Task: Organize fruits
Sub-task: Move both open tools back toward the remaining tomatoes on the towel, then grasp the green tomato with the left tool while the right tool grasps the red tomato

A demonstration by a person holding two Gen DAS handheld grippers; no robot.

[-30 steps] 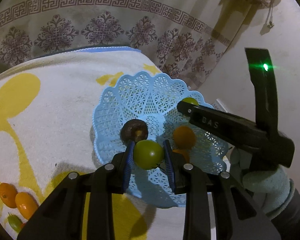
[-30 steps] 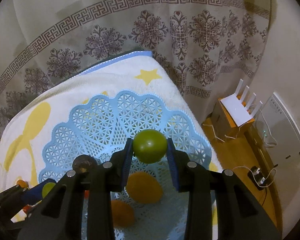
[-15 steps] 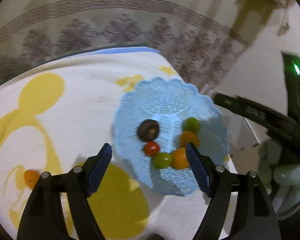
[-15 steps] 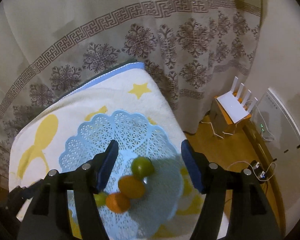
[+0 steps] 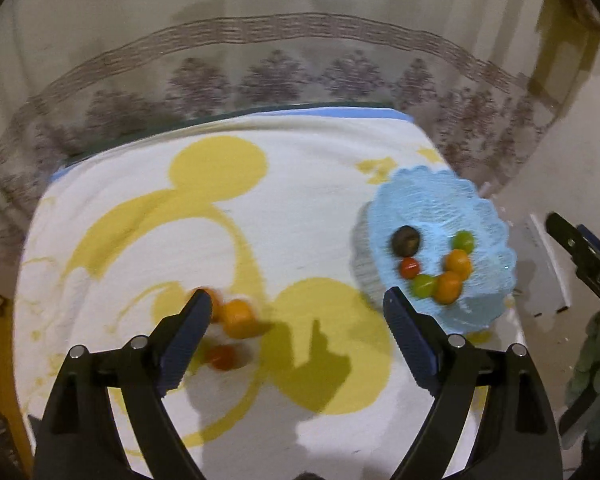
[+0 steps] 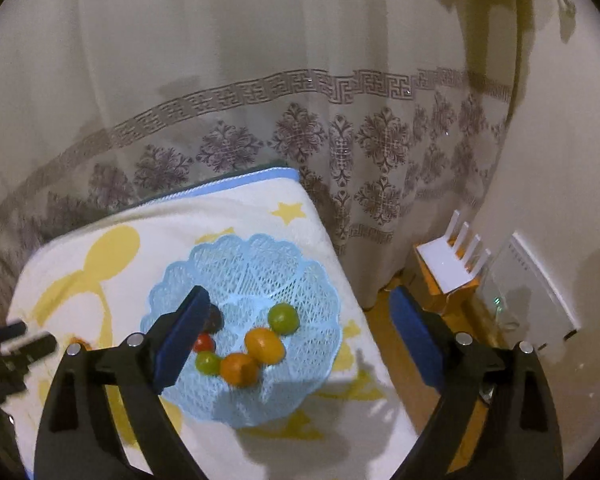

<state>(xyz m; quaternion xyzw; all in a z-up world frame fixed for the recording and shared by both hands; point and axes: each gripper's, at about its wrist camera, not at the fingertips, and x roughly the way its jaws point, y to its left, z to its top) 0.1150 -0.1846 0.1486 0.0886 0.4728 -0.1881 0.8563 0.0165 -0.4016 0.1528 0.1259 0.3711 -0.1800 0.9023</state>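
A light blue lattice basket [image 5: 472, 208] [image 6: 260, 264] sits at the right edge of the towel-covered table. It holds a dark fruit [image 5: 406, 240], a red tomato [image 5: 410, 268], two green fruits [image 5: 463, 241] [image 6: 284, 319] and two orange fruits [image 5: 458, 263] [image 6: 264, 345]. My left gripper [image 5: 298, 312] is open and empty, high above loose orange fruits [image 5: 238, 318] and a red one [image 5: 222, 357] on the towel. My right gripper [image 6: 300, 312] is open and empty, above the basket.
The table wears a white towel [image 5: 300, 208] with a yellow mouse print. A patterned curtain [image 6: 300, 140] hangs behind it. A white router on a box [image 6: 452, 268] and a white appliance [image 6: 536, 292] stand on the floor to the right.
Both grippers let go of their green fruits into the basket, opened wide and pulled up and back. The left view has swung left toward the loose fruits.
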